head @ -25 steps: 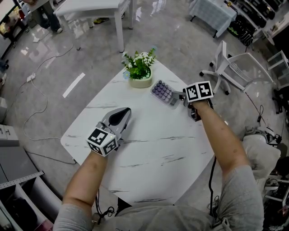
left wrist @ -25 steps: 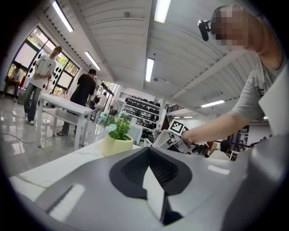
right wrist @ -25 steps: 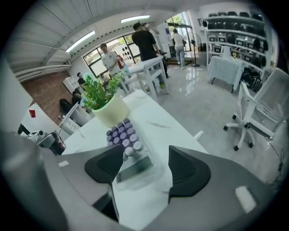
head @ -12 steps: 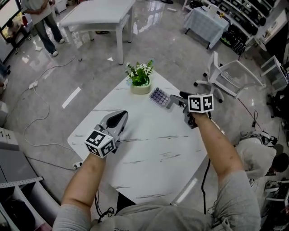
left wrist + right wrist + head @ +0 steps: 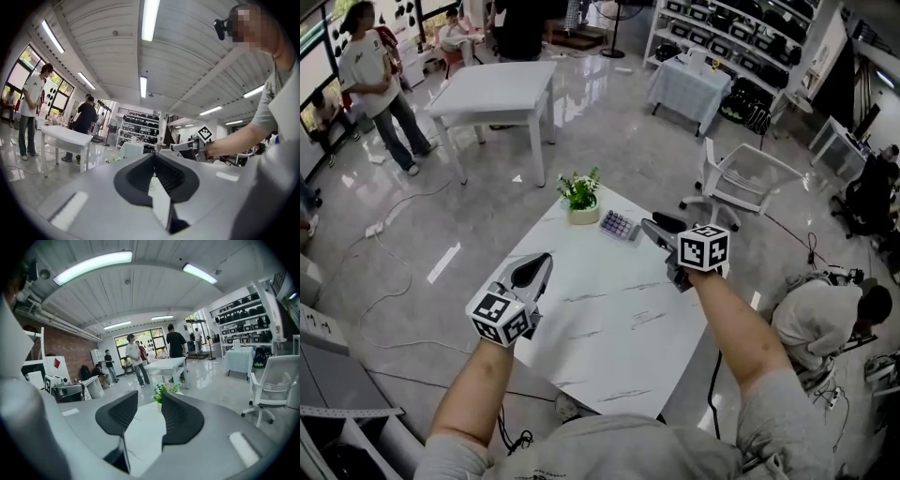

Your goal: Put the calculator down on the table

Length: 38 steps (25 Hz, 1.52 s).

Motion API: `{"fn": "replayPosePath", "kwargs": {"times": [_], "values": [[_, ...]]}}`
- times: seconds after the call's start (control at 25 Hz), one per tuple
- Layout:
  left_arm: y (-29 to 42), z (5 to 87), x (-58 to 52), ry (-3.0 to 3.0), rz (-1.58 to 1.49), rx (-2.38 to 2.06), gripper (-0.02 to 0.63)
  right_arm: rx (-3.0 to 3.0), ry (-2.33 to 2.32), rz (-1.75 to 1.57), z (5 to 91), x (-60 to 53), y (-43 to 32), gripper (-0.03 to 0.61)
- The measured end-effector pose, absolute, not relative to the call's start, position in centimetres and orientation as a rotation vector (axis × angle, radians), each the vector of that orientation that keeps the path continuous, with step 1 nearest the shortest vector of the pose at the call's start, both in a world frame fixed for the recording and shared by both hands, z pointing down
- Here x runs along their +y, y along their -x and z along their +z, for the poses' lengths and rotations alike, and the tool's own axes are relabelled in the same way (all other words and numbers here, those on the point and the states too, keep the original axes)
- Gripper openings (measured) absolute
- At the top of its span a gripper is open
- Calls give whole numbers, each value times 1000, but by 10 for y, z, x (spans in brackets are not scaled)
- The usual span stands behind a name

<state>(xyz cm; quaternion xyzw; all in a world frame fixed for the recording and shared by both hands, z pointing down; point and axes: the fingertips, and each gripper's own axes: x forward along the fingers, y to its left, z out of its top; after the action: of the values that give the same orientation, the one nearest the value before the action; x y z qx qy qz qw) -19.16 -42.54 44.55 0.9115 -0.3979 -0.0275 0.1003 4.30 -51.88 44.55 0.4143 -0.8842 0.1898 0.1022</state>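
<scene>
The calculator (image 5: 620, 226), grey with purple keys, lies flat on the white marble table (image 5: 609, 328) just right of a potted plant (image 5: 582, 198). My right gripper (image 5: 650, 227) hovers a little to its right, apart from it. In the right gripper view the right gripper (image 5: 149, 394) is open; its jaws have just been closing with nothing between them, and the plant (image 5: 165, 391) shows beyond them. My left gripper (image 5: 541, 260) hangs over the table's left side. Its own view shows the left gripper (image 5: 153, 155) shut and empty. Neither gripper view shows the calculator.
Behind the marble table stand a white table (image 5: 492, 89), a cloth-covered table (image 5: 689, 89) and a white chair (image 5: 741, 178). A person (image 5: 825, 314) crouches at the right and another person (image 5: 380, 89) stands at the far left. Cables lie on the floor at the left.
Both grippers have risen and drawn back from the tabletop. The right gripper has come away from the calculator, which stays by the plant, and its jaws stand narrower.
</scene>
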Motion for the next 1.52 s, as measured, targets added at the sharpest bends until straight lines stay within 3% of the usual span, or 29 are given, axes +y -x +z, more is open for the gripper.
{"fn": "replayPosePath", "kwargs": {"times": [0.16, 0.48, 0.76, 1.52], "values": [[182, 411, -384, -2721, -70, -1221, 61, -2676, -1163, 458, 411, -466, -54, 92], [133, 368, -291, -2627, -189, -1396, 61, -2792, -997, 246, 370, -374, -100, 4], [99, 355, -219, -2643, -158, -1401, 61, -2897, -912, 296, 361, -300, -110, 3], [155, 352, -183, -2687, -236, -1311, 61, -2870, -1072, 400, 368, -253, -82, 3]]}}
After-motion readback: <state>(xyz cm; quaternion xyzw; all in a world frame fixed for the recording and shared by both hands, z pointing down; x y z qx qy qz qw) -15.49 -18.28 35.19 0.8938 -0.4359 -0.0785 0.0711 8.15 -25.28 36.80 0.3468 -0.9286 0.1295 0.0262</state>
